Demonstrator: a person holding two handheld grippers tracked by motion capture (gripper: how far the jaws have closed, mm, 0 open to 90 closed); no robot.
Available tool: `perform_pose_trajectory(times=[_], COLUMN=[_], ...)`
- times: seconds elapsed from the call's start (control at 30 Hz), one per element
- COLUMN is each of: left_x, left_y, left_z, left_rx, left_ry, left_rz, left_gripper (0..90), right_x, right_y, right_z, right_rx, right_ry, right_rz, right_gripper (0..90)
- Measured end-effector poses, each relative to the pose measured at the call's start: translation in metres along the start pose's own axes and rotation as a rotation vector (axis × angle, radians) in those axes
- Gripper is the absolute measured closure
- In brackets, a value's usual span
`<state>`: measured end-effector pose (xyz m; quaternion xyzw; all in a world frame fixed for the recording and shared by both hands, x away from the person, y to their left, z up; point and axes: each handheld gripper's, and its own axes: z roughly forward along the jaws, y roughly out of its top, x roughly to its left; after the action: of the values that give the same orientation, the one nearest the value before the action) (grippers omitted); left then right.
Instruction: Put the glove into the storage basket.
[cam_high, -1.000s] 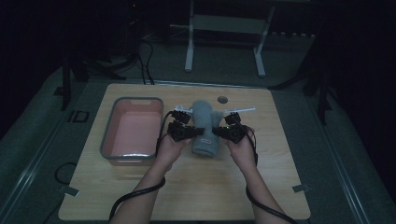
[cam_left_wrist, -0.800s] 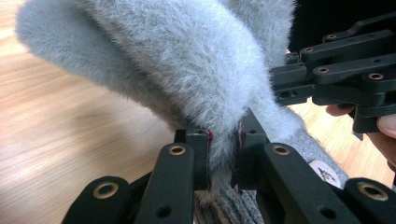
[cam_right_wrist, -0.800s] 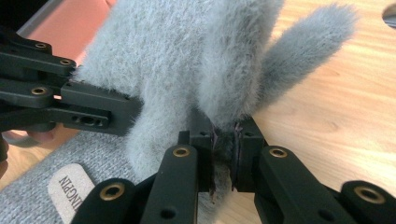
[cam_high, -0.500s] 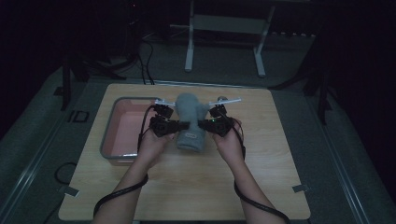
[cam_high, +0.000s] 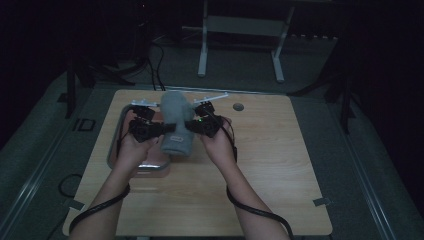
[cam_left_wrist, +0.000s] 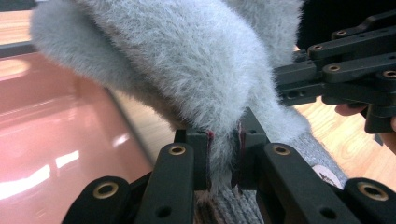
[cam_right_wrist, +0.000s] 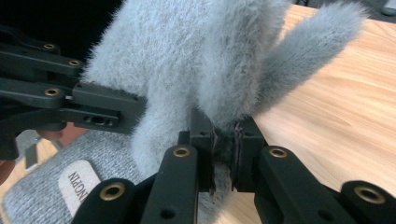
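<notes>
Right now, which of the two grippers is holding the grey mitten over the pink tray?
The left gripper. It pinches the fuzzy grey mitten on the side above the pink tray, while the right gripper pinches the opposite side over bare wooden table.

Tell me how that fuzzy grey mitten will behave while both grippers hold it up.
Probably floppy: the grey mitten bunches between the fingers of the left gripper, and its thumb sticks out loosely. Likely light, since two thin pinches from that gripper and the right gripper seem to carry it. The fuzzy pile may slip somewhat.
</notes>
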<state>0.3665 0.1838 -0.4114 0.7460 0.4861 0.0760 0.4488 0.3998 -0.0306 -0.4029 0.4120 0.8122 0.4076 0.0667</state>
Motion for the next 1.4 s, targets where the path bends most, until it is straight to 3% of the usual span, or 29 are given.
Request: perform_pose_trajectory(times=[0.3,0.47,0.63,0.9,1.2,1.4], left_x=[0.032,0.048,0.061,0.076,0.082,0.076], left_y=[-0.01,-0.021,-0.033,-0.049,-0.052,-0.049], left_z=[-0.031,-0.034,-0.023,0.004,0.023,0.039], left_rx=[0.003,0.02,0.055,0.111,0.206,0.344], left_ry=[0.06,0.086,0.098,0.098,0.162,0.253], left_rz=[-0.02,-0.04,-0.066,-0.095,-0.074,-0.014], left_gripper=[80.7,80.7,80.7,80.6,80.5,79.5], right_x=[0.036,0.05,0.053,0.043,0.043,0.046], right_y=[0.021,0.023,0.017,0.002,-0.006,-0.011], right_z=[0.033,0.054,0.077,0.106,0.136,0.149], right_rx=[0.034,0.062,0.105,0.182,0.259,0.302], right_ry=[0.031,0.031,0.016,-0.014,-0.072,-0.108], right_rz=[-0.033,-0.055,-0.053,-0.025,-0.036,-0.068], right_gripper=[82.0,82.1,82.0,82.1,82.0,81.0])
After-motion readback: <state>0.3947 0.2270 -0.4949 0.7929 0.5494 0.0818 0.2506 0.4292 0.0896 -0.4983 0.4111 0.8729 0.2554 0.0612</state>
